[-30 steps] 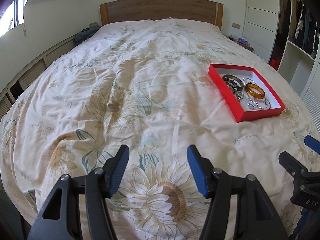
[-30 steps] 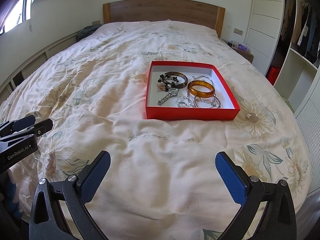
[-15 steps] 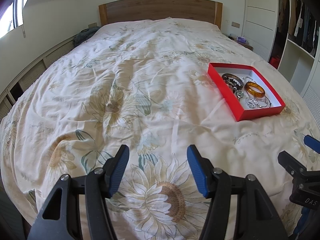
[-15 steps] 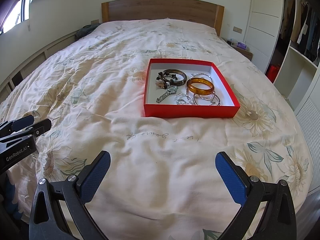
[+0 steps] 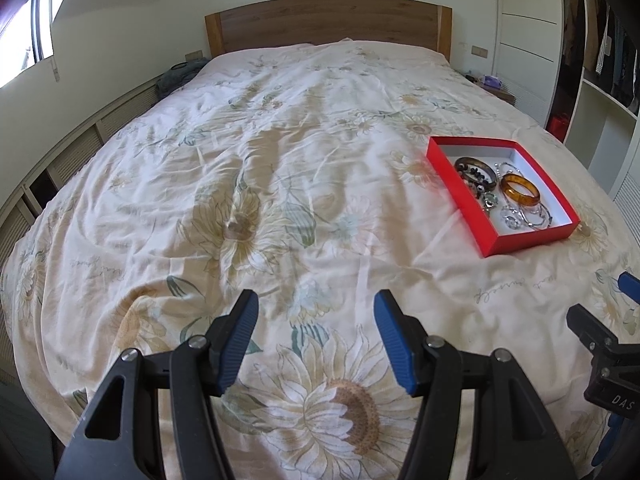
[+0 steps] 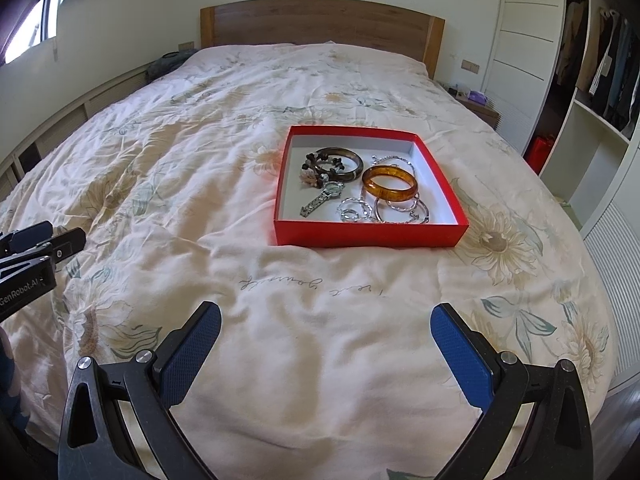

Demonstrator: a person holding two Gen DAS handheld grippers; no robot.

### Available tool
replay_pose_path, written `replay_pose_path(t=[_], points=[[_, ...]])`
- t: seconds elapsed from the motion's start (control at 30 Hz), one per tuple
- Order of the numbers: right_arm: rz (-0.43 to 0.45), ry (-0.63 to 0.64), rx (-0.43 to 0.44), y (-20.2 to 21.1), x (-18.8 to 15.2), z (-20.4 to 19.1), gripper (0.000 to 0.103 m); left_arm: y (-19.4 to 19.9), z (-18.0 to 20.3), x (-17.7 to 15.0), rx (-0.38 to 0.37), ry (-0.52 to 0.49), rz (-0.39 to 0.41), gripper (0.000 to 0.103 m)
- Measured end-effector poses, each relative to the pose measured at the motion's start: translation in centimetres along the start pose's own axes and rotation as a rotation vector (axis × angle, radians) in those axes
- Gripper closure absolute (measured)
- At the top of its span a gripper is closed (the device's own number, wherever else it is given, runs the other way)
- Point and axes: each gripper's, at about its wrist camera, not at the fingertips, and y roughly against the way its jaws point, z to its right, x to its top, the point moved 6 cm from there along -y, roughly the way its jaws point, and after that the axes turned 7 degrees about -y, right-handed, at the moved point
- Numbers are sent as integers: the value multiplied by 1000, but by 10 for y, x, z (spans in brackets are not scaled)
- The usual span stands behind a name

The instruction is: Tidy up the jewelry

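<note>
red box (image 6: 372, 236) w/ jewelry | ahead of R tongs (image 6: 326, 338) | both tongs agape

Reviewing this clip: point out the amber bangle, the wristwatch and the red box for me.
amber bangle (image 6: 390, 191): right wrist view, on its near outer band.
wristwatch (image 6: 333, 189): right wrist view, on its round dial.
red box (image 6: 372, 237): right wrist view, on its near outer wall.
</note>
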Motion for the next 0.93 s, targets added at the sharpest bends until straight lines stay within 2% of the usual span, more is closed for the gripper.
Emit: replay_pose_path(t=[0.23,0.93], points=[[-5,21,-21,-9,7,0,0,-3,3,7,-13,-8,2,45],[-48,25,-5,-32,1,-6,0,-21,13,10,-35,-15,-28,45]])
